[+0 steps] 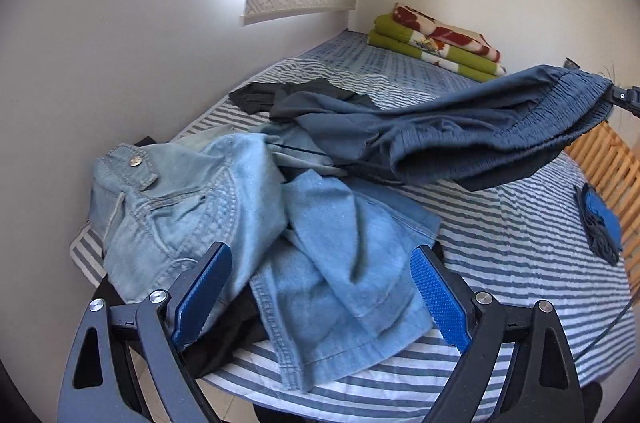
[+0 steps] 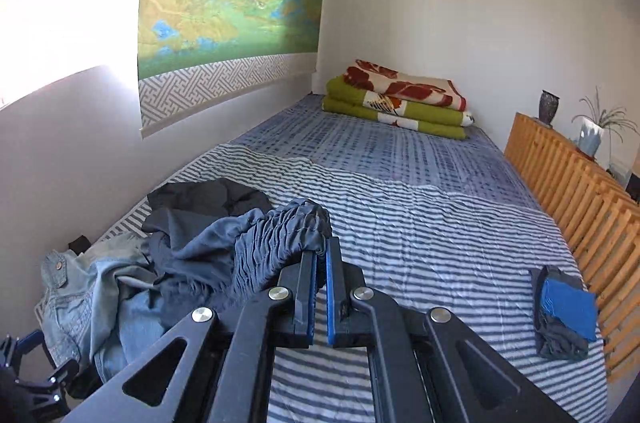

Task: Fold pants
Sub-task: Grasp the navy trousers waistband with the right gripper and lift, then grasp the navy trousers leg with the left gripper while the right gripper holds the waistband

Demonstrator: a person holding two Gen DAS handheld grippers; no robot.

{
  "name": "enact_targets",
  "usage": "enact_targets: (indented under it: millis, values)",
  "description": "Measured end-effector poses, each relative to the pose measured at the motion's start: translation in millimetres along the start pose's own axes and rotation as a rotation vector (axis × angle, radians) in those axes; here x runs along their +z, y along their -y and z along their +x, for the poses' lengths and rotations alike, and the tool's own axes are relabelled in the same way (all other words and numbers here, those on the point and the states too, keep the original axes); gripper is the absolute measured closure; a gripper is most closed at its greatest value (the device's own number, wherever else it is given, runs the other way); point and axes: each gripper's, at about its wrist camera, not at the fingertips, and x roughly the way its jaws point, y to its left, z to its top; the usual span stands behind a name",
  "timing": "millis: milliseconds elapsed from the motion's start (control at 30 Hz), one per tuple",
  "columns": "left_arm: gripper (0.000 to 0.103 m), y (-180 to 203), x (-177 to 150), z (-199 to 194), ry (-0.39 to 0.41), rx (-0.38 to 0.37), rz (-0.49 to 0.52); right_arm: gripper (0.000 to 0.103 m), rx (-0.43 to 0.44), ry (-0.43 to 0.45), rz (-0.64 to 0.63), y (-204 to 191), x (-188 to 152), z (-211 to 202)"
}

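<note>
On the striped bedsheet (image 1: 520, 243), at its left side against the wall, lies a heap of garments: light denim jeans (image 1: 192, 199) with a metal button at the waistband, crumpled over something black. Left gripper (image 1: 320, 299) hangs above the near edge of the jeans, jaws spread wide, nothing between the blue pads; not touching cloth as far as can be judged. Right of the jeans, dark blue pants (image 1: 480, 139) stretch from the heap up and to the right, the shirred elastic waistband raised clear of the bed, the legs trailing into the pile beside a black garment (image 2: 208, 197). Right gripper (image 2: 322, 251) has its jaws closed tight on the waistband's edge. Further right, a small folded dark piece with a blue patch (image 2: 564, 311) lies near the wooden slatted rail (image 2: 580, 199); folded blankets (image 2: 400, 99) sit at the far end. Judgement: the pants are thin, soft, light fabric, fully limp; they will drape and twist from a single grip. The gathered waistband is the thickest, least slippery hold. A second hold at the opposite end of the waistband should spread the garment flat.
</note>
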Motion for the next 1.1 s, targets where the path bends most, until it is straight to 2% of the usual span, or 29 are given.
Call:
enact_targets:
  millis: [200,300,467,567,633,700,800,967,1067,1100]
  values:
    - [0.01,83.1,-17.5,15.4,-0.03,-0.096,0.162,0.1,-0.027,-0.054,0.071,58.2,-56.6,-50.2]
    - [0.01,103.9,-22.7,18.8,-0.055,-0.15,0.166,0.1,-0.045,-0.076,0.105,78.1,-81.9,-61.7]
    - [0.01,120.7,-29.8,25.2,-0.093,-0.196,0.171,0.1,-0.056,-0.125,0.228,121.8,-123.8,-78.3]
    - [0.01,120.5,-13.9,40.5,-0.105,-0.221,0.179,0.1,-0.015,-0.203,0.282,131.1,-145.8,-61.0]
    - [0.01,114.7,1.3,53.4,-0.126,-0.248,0.149,0.1,0.006,-0.233,0.286,126.8,-156.1,-50.4]
    - [0.01,100.8,15.2,72.7,-0.159,-0.241,0.085,0.1,-0.005,-0.226,0.259,118.9,-161.3,-46.1]
    - [0.01,77.8,34.2,105.2,-0.192,-0.16,0.028,0.1,-0.004,-0.209,0.248,113.6,-161.3,-46.3]
    - [0.01,48.6,55.4,160.5,-0.294,-0.135,-0.082,0.1,-0.006,-0.198,0.256,116.6,-157.5,-48.9]
    - [0.015,45.5,54.6,190.3,-0.356,-0.134,-0.104,0.099,-0.01,-0.202,0.261,117.4,-157.9,-47.9]
    - [0.022,45.9,53.9,198.8,-0.378,-0.139,-0.11,0.099,-0.01,-0.203,0.264,117.8,-158.1,-47.7]
